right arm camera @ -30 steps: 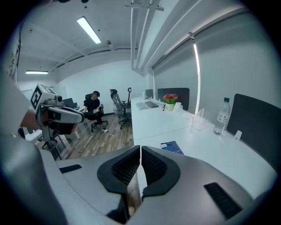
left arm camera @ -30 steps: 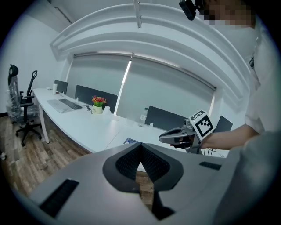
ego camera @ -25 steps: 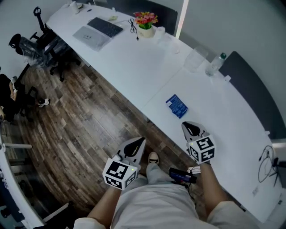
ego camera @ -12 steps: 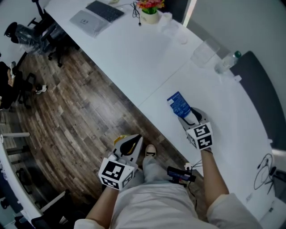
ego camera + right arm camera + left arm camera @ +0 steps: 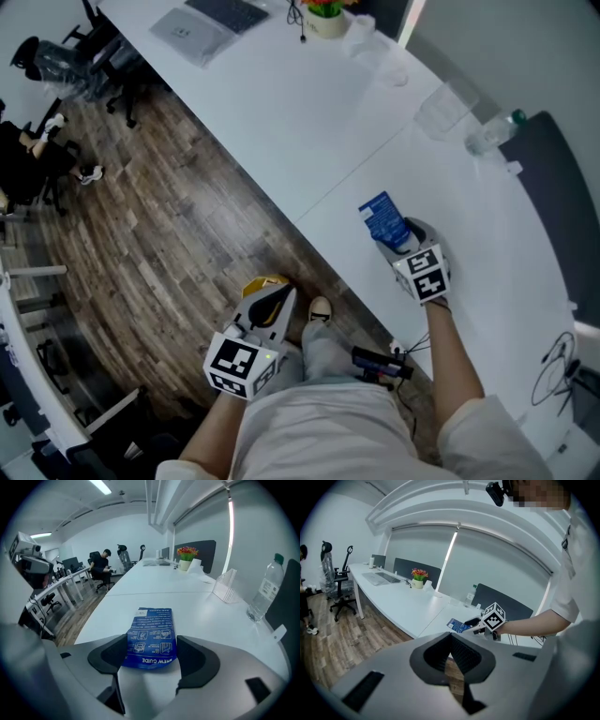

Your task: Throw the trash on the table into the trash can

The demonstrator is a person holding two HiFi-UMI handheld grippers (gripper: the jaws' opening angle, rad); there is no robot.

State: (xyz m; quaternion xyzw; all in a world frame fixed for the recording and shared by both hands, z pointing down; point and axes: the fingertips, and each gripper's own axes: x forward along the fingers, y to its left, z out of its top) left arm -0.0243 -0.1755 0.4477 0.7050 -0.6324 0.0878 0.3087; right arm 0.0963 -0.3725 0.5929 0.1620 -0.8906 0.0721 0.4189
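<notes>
1. Fingers (image 5: 199, 660) of the right gripper (image 5: 151, 649) stand wide apart, having just been opening. The near end of the blue packet (image 5: 152, 630) lies between them, flat on the white table (image 5: 140, 592), and neither pad presses it. Beyond the fingertips, to the right, stand a clear holder (image 5: 225, 590) and a water bottle (image 5: 265, 590). Far ahead is a flower pot (image 5: 186, 559).
2. Left gripper view: the left gripper (image 5: 452, 641) has its fingers together, with only a sliver of wooden floor (image 5: 328, 639) showing past them. Beyond their tips, up and to the right, the right gripper (image 5: 480, 623) is low over the white table (image 5: 403, 606), the blue packet (image 5: 458, 625) at its fingertips.
3. Head view: the left gripper (image 5: 272, 298) hangs over the wooden floor (image 5: 169, 234), beside the table's edge. The right gripper (image 5: 401, 236) is over the white table (image 5: 281, 103), and the blue packet (image 5: 382, 216) reaches out ahead from between its fingers, well apart from the left fingers.
</notes>
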